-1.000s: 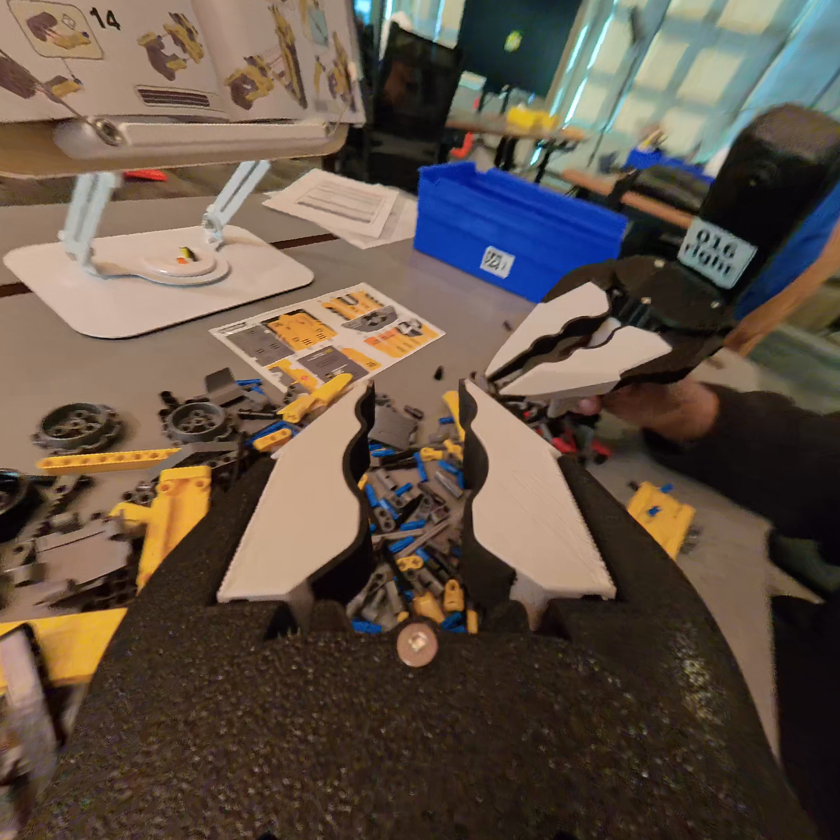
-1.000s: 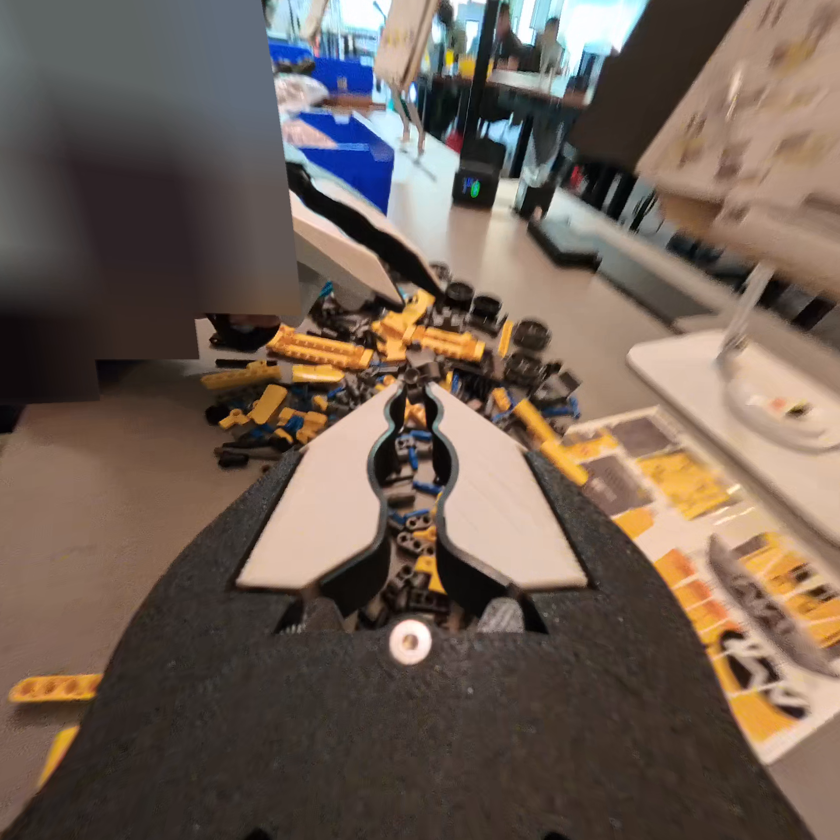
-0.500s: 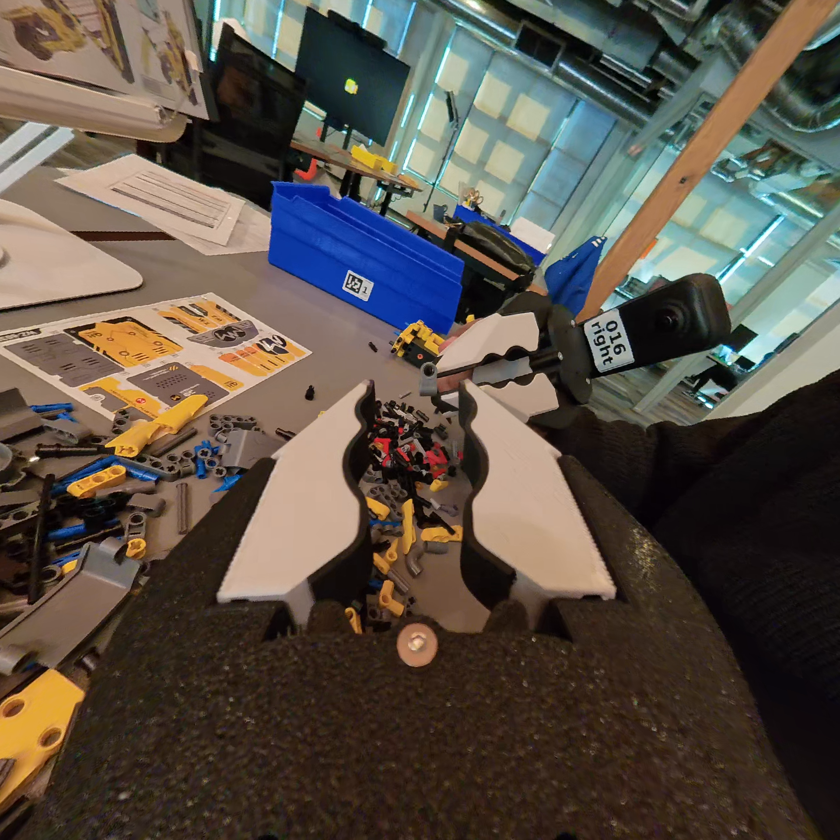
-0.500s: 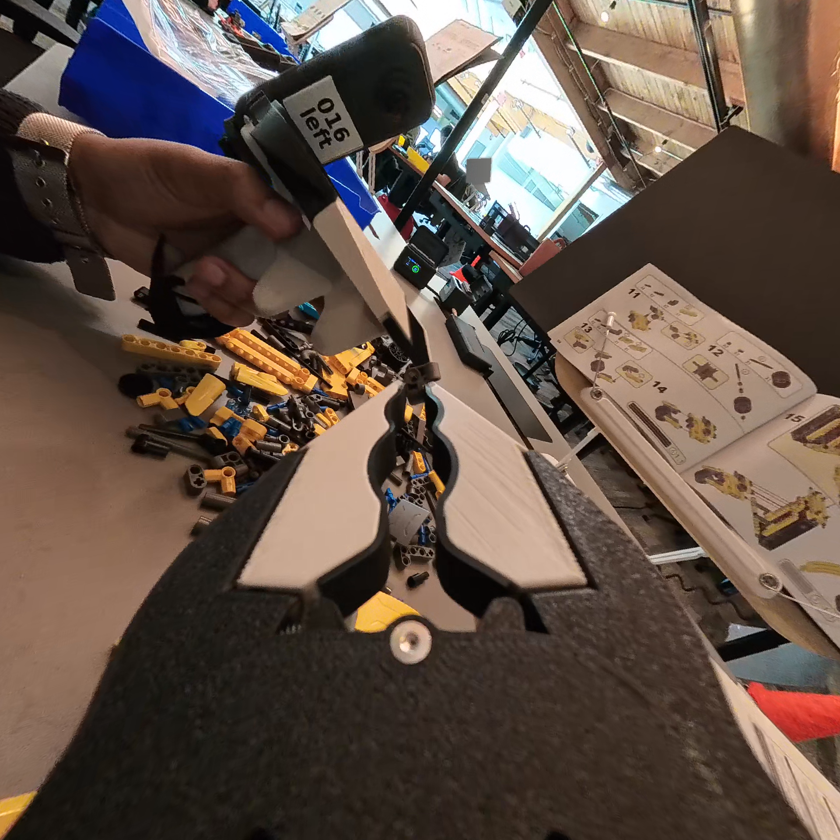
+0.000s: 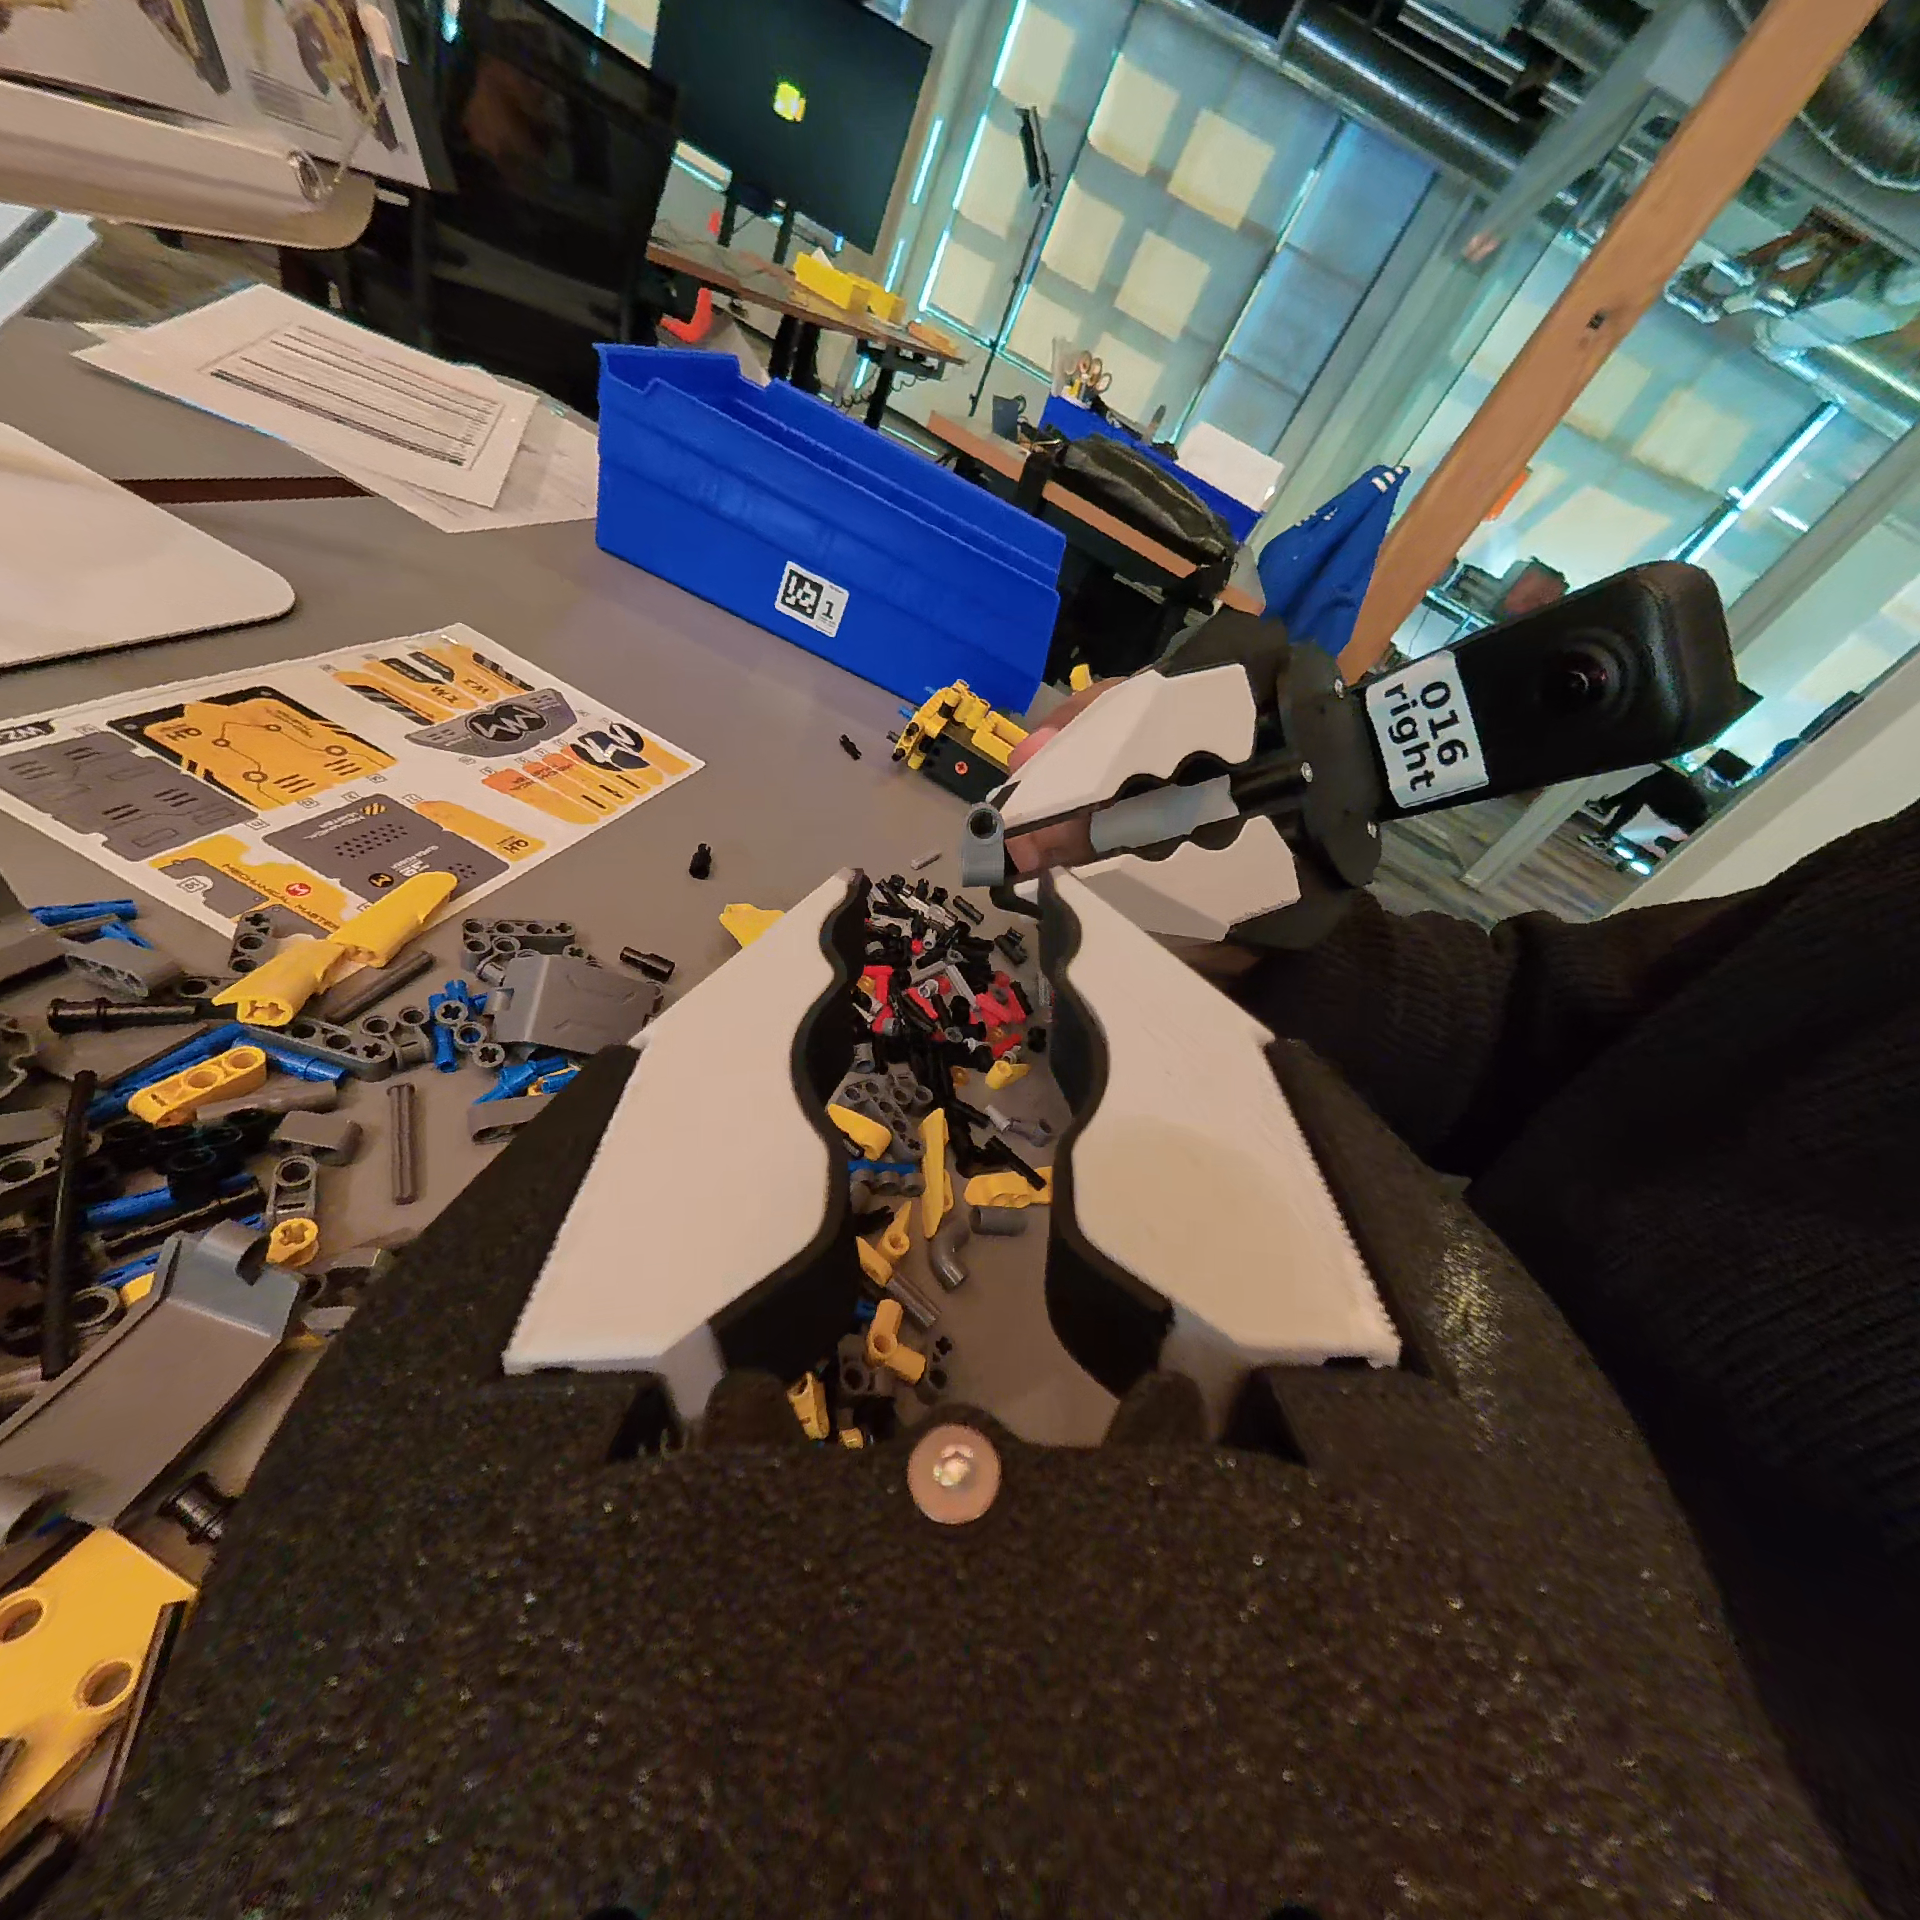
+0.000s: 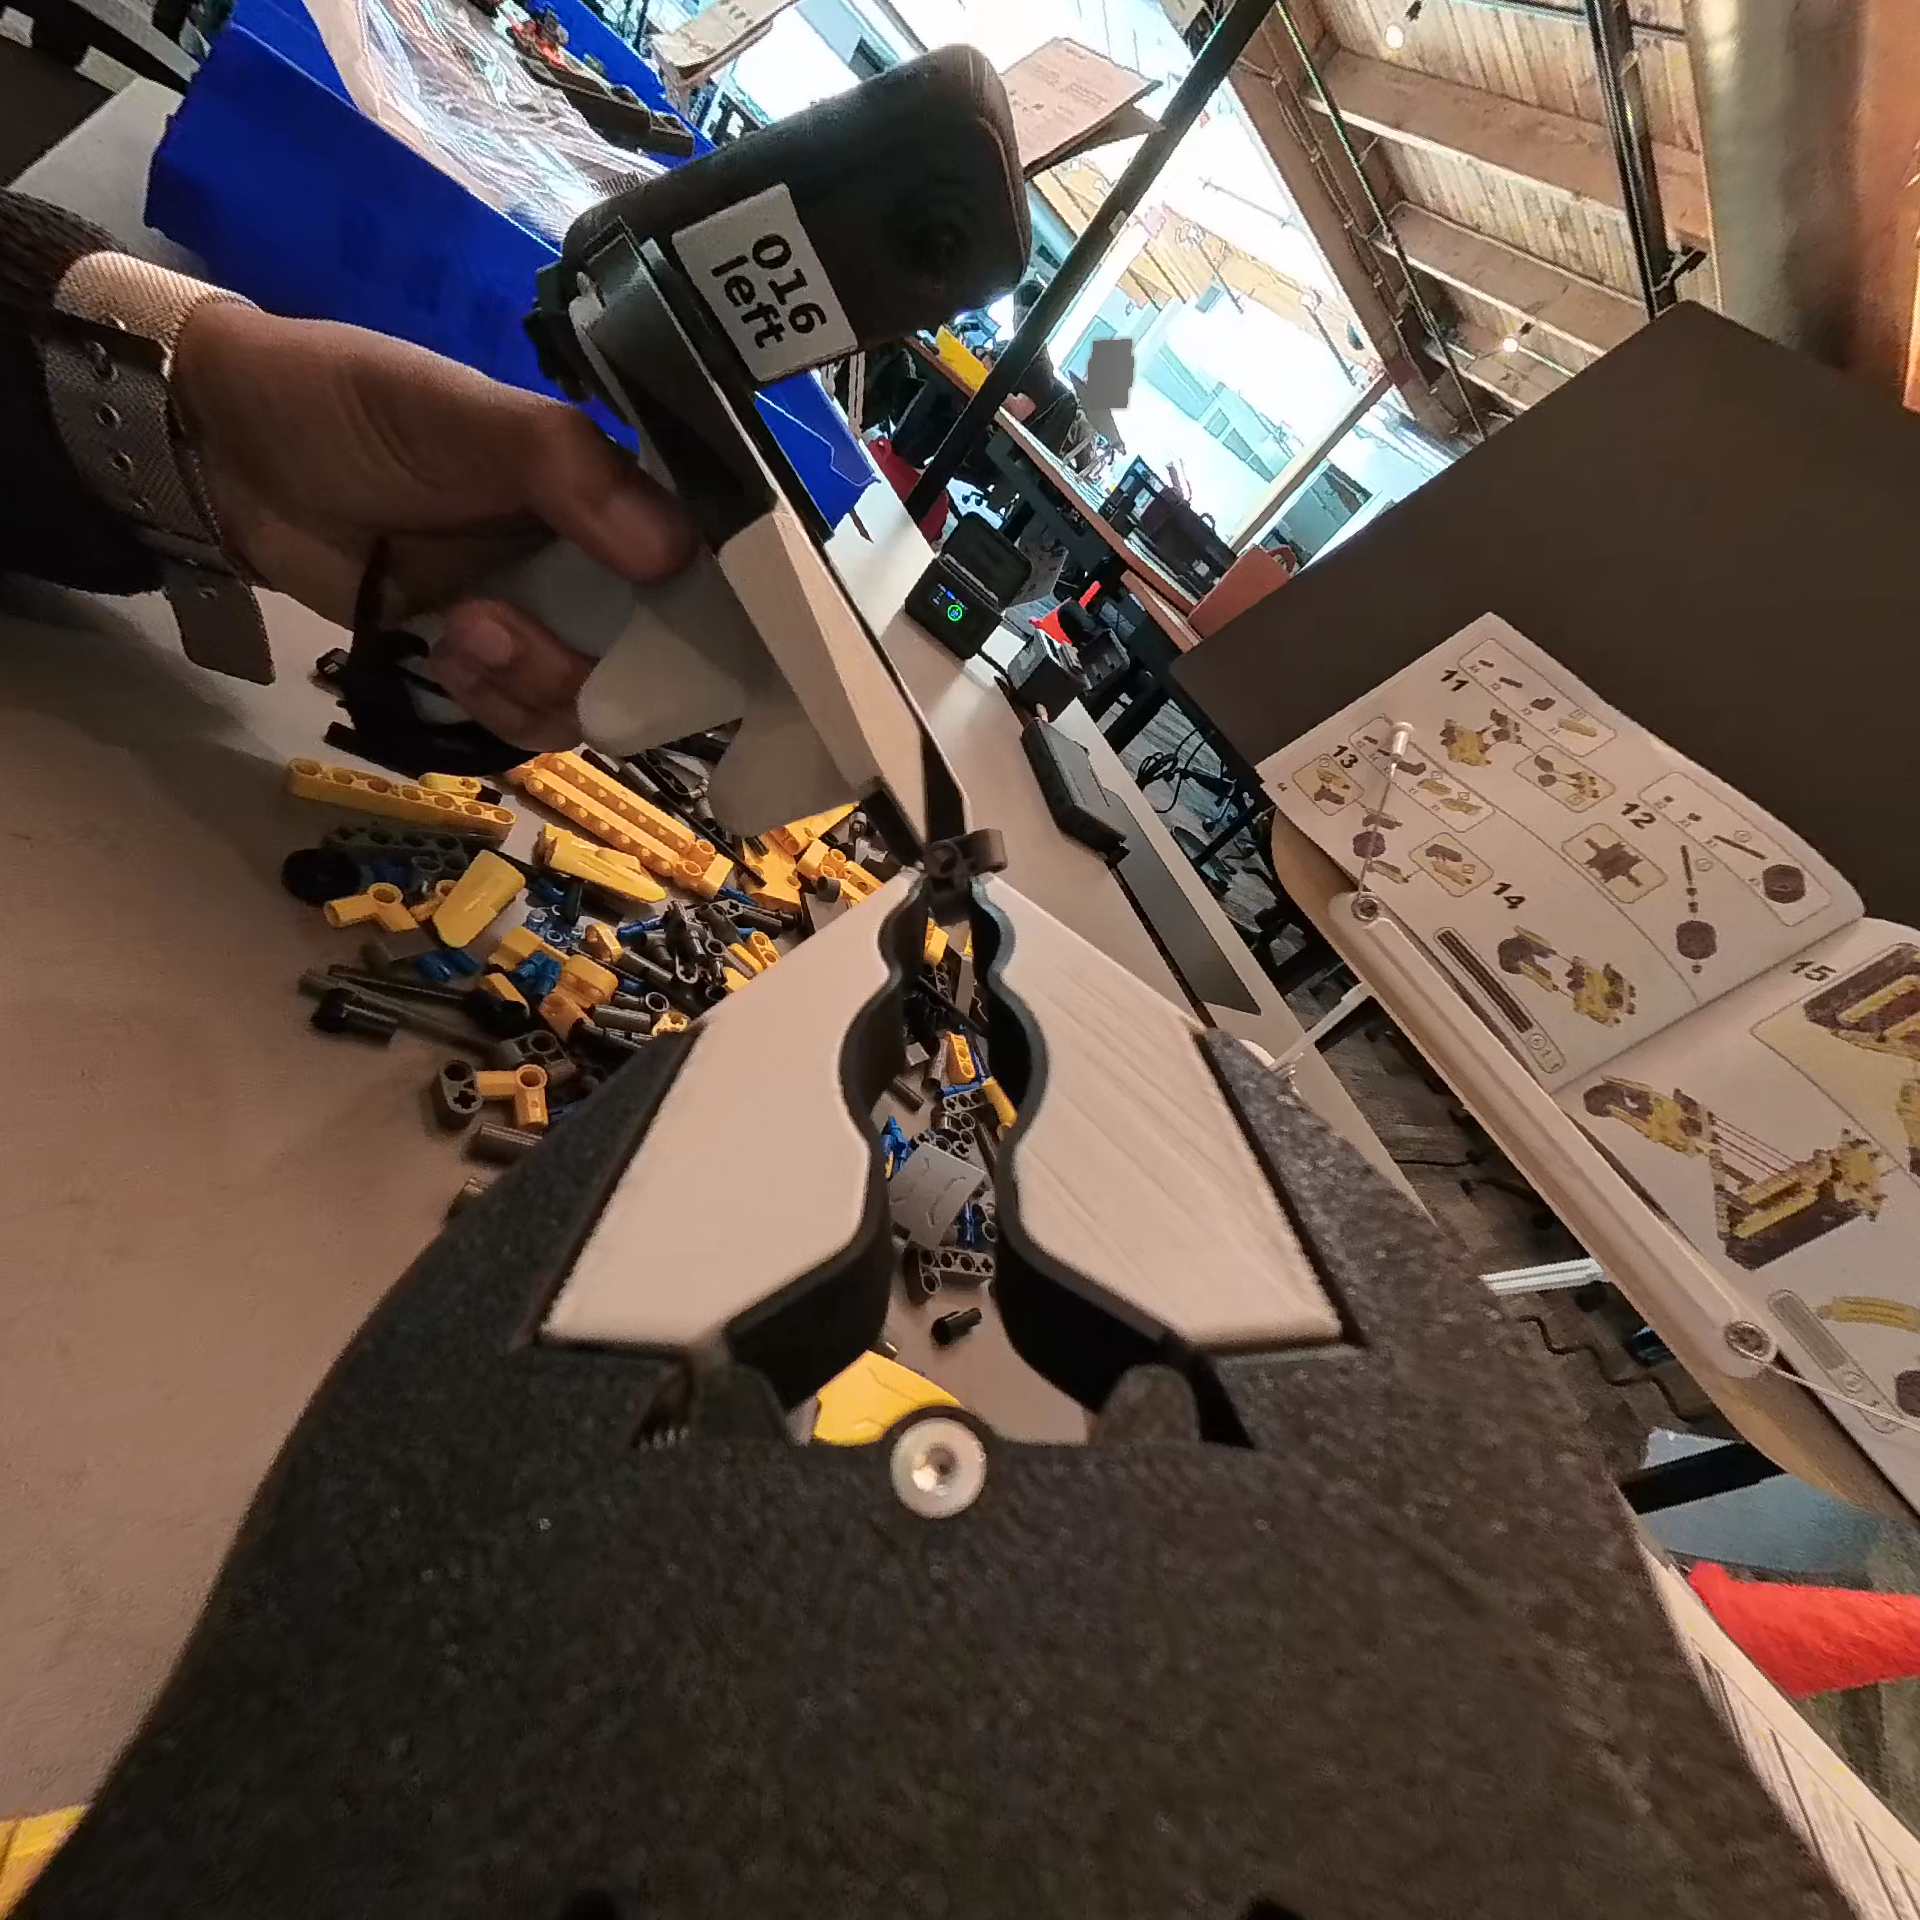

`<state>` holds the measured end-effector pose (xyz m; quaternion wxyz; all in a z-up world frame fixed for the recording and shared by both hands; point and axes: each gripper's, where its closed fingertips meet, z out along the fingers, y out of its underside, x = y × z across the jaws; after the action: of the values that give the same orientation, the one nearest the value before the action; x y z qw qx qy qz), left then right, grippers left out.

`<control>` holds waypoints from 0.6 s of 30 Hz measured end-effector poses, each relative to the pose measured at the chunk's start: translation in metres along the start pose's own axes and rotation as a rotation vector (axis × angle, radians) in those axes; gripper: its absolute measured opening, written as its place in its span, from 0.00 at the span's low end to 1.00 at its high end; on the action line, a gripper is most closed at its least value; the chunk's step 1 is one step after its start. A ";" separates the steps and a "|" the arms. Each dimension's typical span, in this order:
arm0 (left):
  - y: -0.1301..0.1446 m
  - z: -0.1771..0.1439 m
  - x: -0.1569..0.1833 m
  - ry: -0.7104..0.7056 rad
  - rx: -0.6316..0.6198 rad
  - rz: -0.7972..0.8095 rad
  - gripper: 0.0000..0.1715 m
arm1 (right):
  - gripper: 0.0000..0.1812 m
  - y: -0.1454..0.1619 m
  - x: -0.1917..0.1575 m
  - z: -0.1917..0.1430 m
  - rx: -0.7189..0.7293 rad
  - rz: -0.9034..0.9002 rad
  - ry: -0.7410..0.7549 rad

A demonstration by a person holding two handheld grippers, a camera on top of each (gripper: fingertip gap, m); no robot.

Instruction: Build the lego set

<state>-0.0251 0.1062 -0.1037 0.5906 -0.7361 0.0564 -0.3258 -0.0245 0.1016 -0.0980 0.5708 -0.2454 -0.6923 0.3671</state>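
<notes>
A grey surface [image 5: 665, 634] carries a blue bin [image 5: 821, 520] at twelve o'clock. Beyond it stand a dark monitor [image 5: 790, 114], wooden desks [image 5: 821, 312] and tall gridded windows [image 5: 1164, 239] letting in cool daylight. A slanting timber post [image 5: 1621, 281] rises at two o'clock. In the right wrist view, plank ceiling [image 6: 1507, 187] with beams shows overhead.

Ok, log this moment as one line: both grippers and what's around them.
left gripper: open, empty, above small-parts pile | right gripper: shut on grey connector | blue bin behind
</notes>
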 end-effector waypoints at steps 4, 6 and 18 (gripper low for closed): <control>0.000 0.000 0.001 0.008 -0.003 0.002 0.15 | 0.04 0.000 0.000 0.000 -0.003 -0.003 0.003; 0.000 0.000 0.002 0.013 -0.002 0.001 0.14 | 0.04 0.000 0.000 0.000 -0.004 -0.004 0.004; -0.001 0.000 0.008 0.047 0.003 0.000 0.04 | 0.04 -0.001 0.001 -0.001 -0.008 -0.023 0.013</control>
<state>-0.0198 0.1025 -0.0996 0.5901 -0.7275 0.0699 -0.3431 -0.0239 0.1024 -0.0968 0.5786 -0.2422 -0.6928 0.3558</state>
